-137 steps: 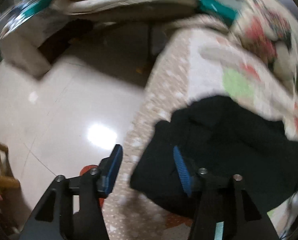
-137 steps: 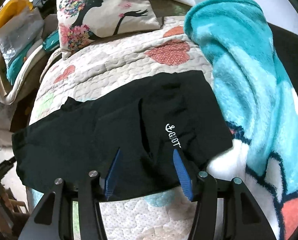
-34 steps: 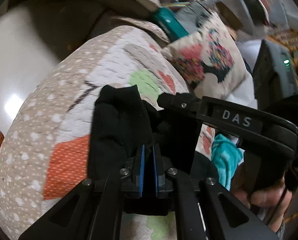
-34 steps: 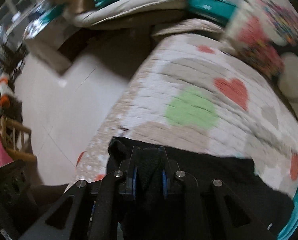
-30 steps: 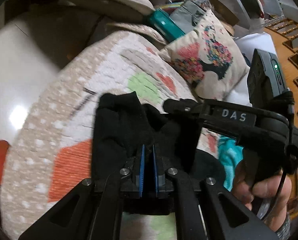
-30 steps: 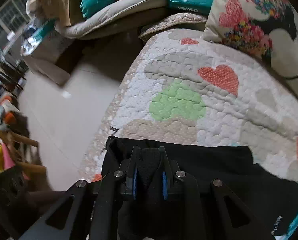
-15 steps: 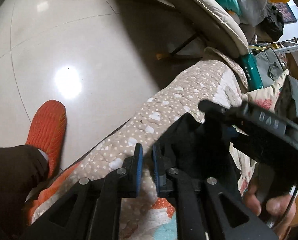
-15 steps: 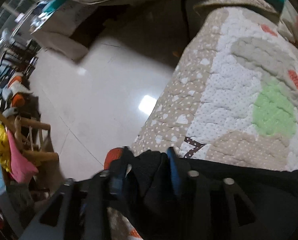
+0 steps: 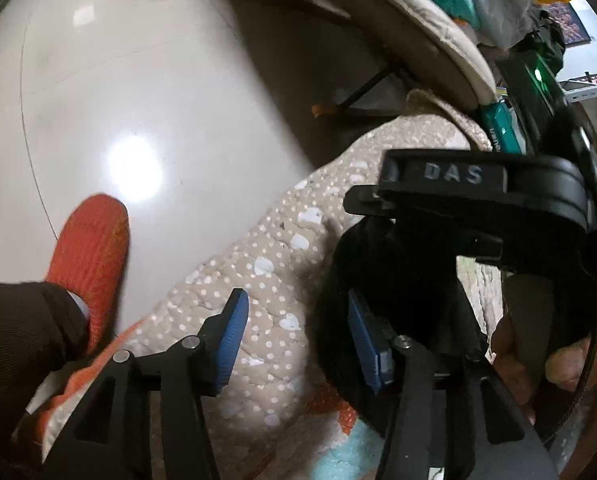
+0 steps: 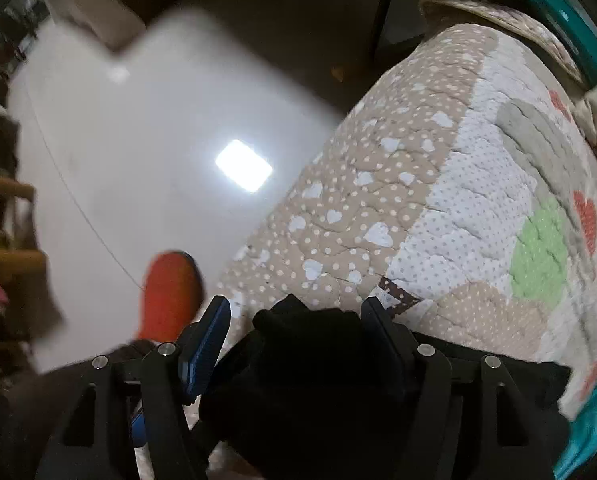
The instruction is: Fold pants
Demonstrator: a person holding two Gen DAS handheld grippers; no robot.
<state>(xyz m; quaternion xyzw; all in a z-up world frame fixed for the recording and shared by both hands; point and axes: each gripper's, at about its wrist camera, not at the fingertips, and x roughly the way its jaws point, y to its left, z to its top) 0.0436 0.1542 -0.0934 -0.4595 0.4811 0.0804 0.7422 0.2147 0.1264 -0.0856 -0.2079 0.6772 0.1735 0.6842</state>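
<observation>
Pants [image 10: 314, 364] lie bunched at the quilted bed [image 10: 438, 208] edge. Your right claw [image 10: 296, 344] stands apart astride the bunch; your left claw [image 9: 296, 340], also apart, has the pants [image 9: 398, 280] beside its right finger, nearer the bed's middle.

The pants [image 10: 306, 364] are plain black. The quilt [image 10: 378, 208] is beige with white dots and hearts, plus green and red patches. The slipper [image 9: 90, 256] is orange.
</observation>
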